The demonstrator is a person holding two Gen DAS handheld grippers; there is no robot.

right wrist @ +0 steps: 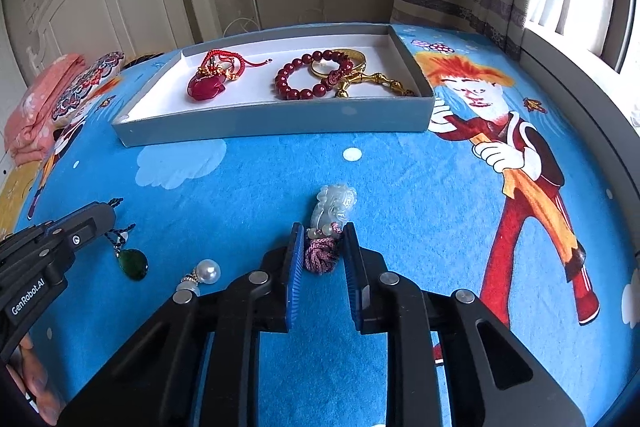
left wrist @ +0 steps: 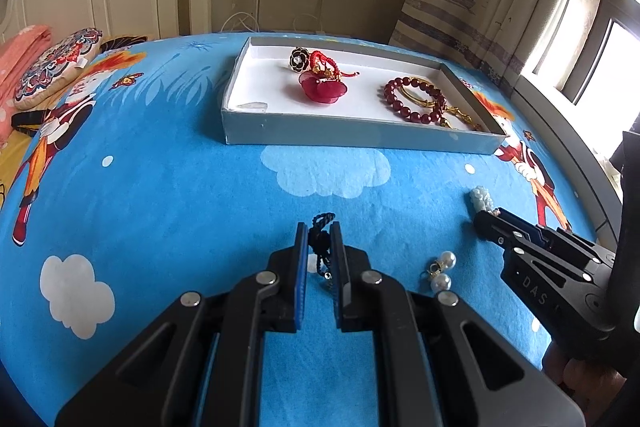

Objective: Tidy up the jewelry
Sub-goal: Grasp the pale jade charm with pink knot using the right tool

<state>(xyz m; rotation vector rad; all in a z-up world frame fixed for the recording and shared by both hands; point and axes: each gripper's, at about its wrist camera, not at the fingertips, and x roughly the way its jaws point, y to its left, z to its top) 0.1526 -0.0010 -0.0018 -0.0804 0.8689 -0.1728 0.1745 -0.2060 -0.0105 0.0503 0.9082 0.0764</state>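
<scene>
**Two corded pendants framed for pickup, tray beyond**

Nearest my left lens, the left tool stood with its jaws narrowly parted around the black cord of the green pendant; I could not tell whether the pads had bitten yet. My right tool was spread, straddling the mauve knot of the jade pendant, pads just beside it and apparently not touching. Both pieces lay on the blue bedspread, with the pearl earrings between them, near the left tool. The grey tray sat further back, already holding the red bead bracelet, a red flower piece and gold items.

I judged each pendant light but awkward: carved stone is hard, slick and chip-prone, whereas braided cord is soft, compressible and grippy. The knot just above the stone seemed the best hold, since a longer cord would let the stone swing. The soft bedspread would yield beneath the pads.
</scene>
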